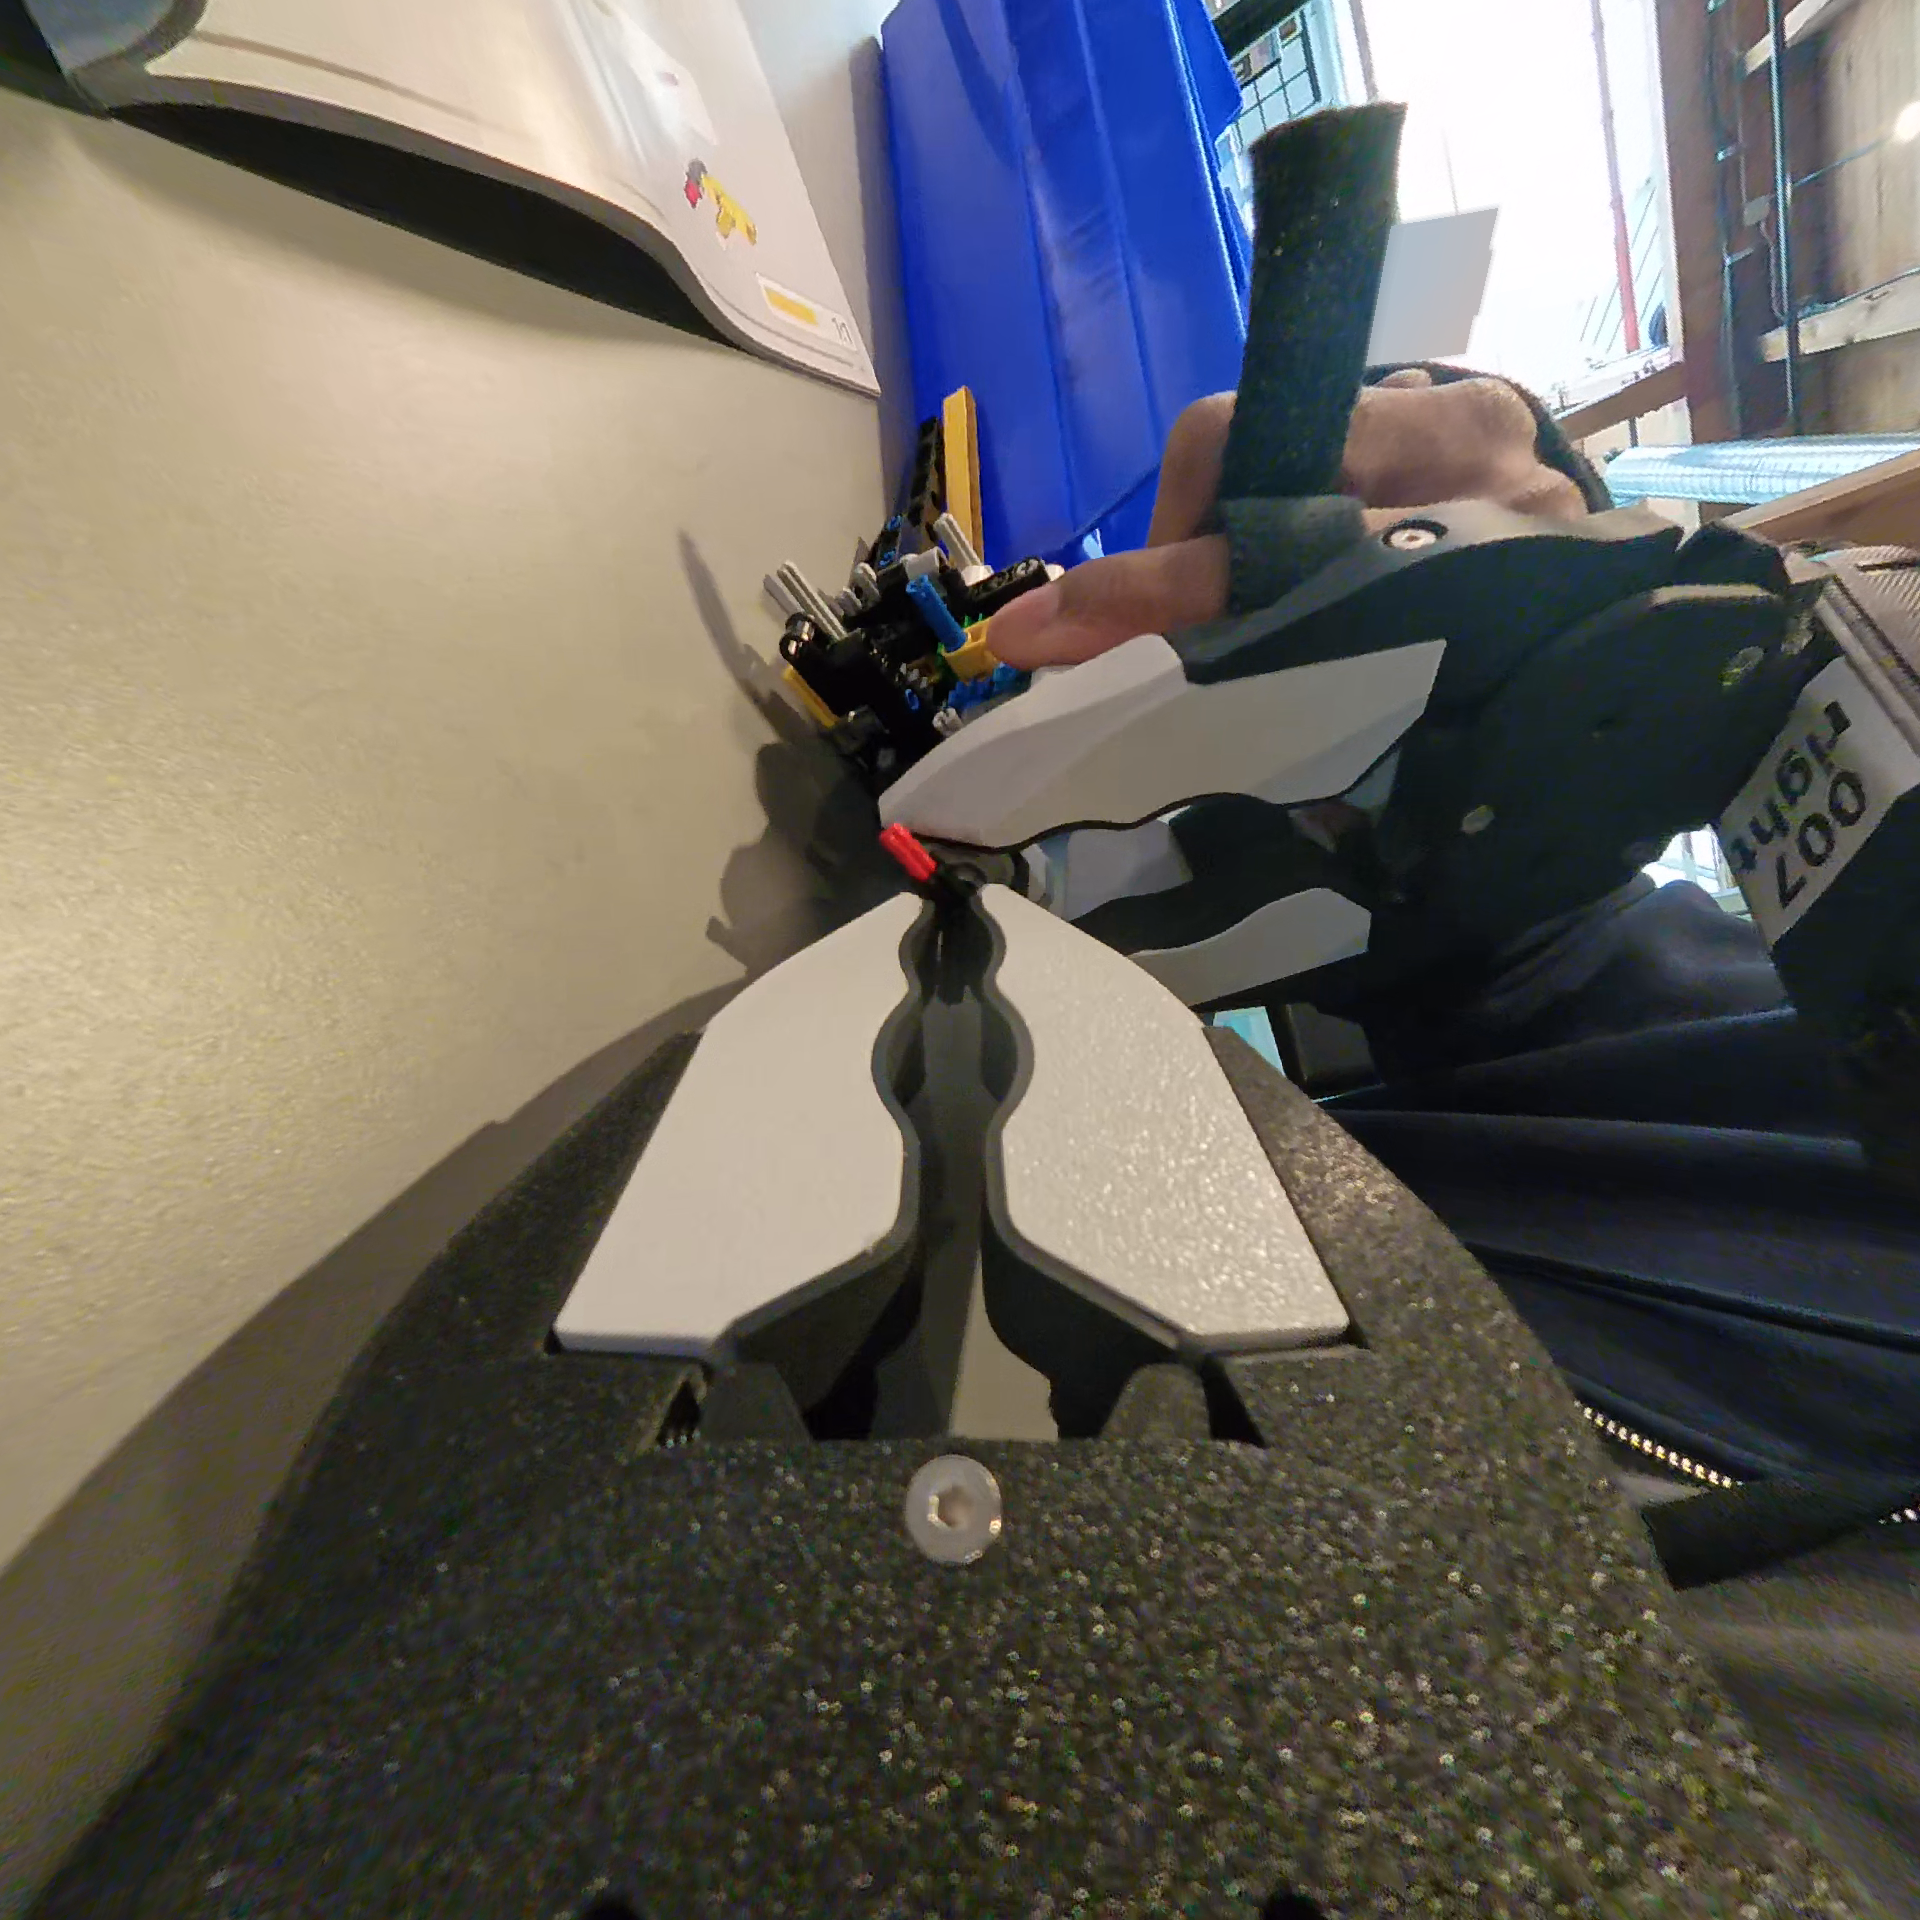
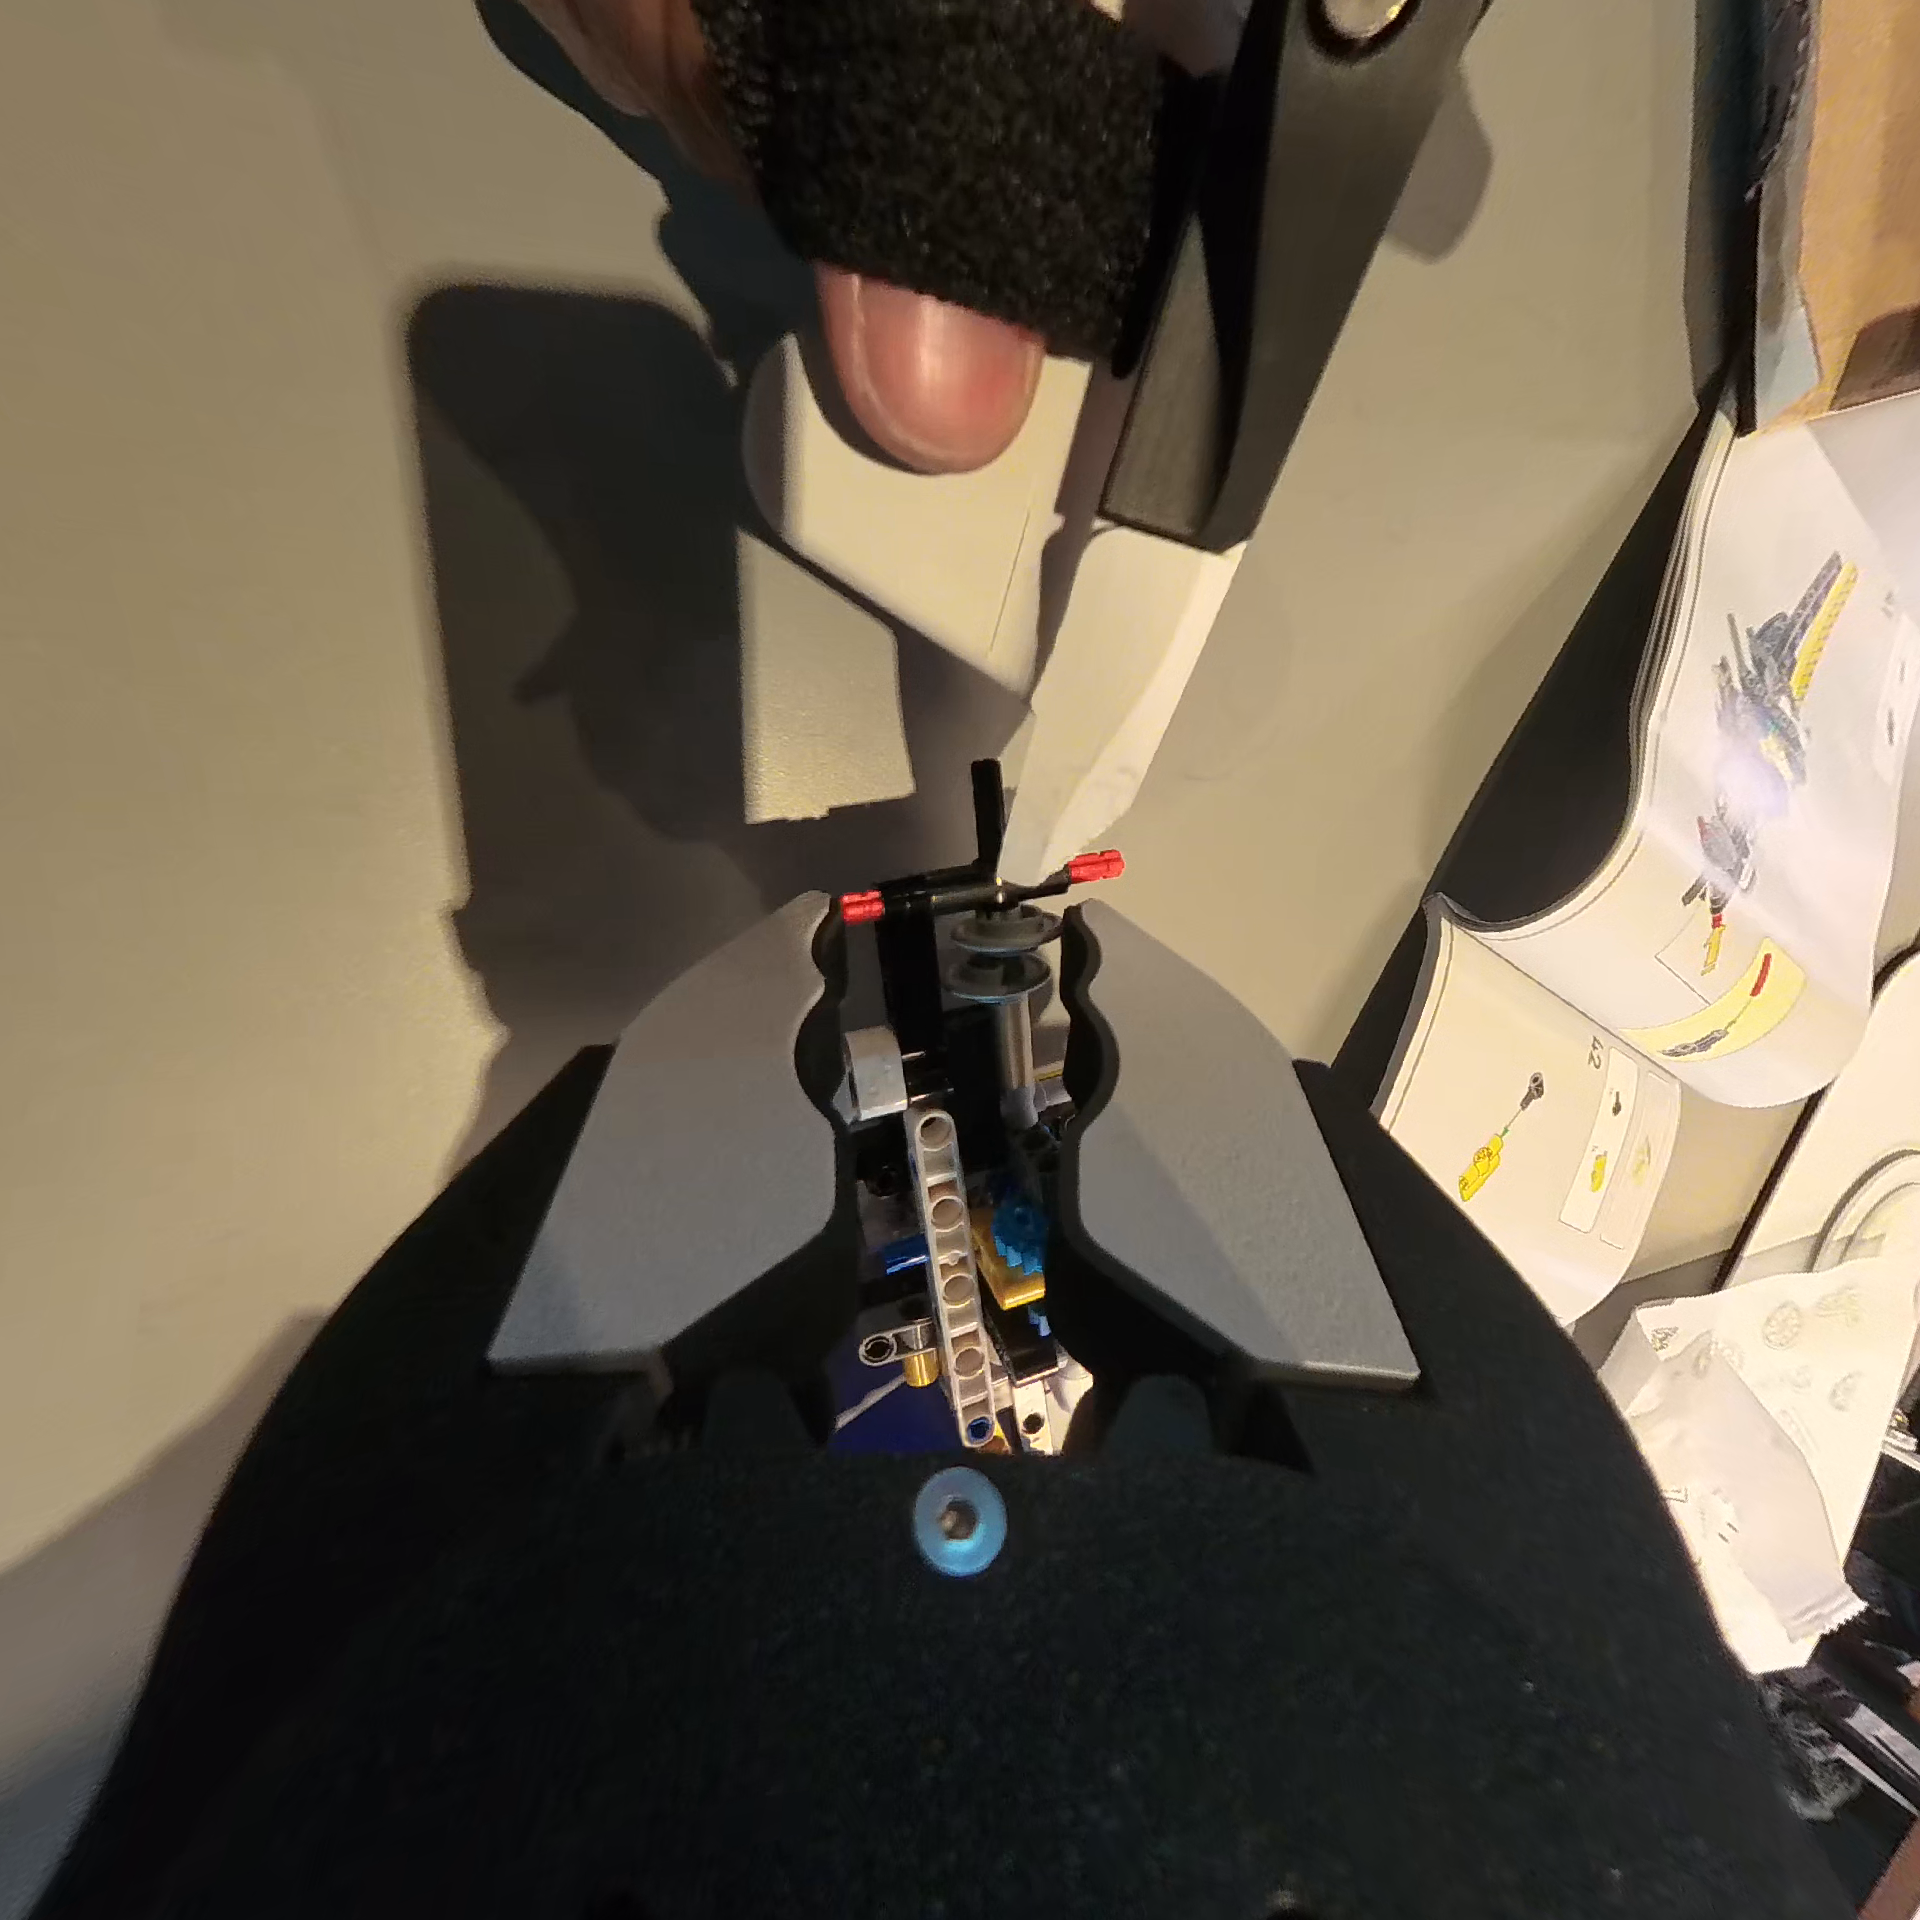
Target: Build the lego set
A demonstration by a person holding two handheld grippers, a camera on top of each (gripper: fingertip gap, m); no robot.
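1. Left gripper (image 1: 951, 909): the left wrist view shows its grey fingers drawn together at the tips, pinching a small black rod piece with a red end cap (image 1: 902, 844).
2. Right gripper (image 2: 961, 920): the right wrist view shows its fingers clamped on either side of the lego assembly (image 2: 961, 1195), which fills the gap between them. The model is black, with a grey holed beam, blue gears and yellow parts.
3. Only the right wrist view shows the cross-shaped black piece (image 2: 987, 883) in full: a horizontal rod with red caps at both ends and an upright black stem, sitting on the model's top just past the right fingertips. The left gripper's pale finger comes in from above to meet it.
4. Only the left wrist view shows the model from the side (image 1: 894, 644): it sits against the grey table (image 1: 364, 675), with a yellow beam projecting toward a blue bin (image 1: 1060, 291). A person's finger (image 1: 1091, 613) rests along the right gripper's upper jaw (strapped in black fabric).
5. The instruction booklet (image 2: 1621, 935) lies open on the table, to the right in the right wrist view; clear plastic bags (image 2: 1766, 1455) lie nearer the camera.
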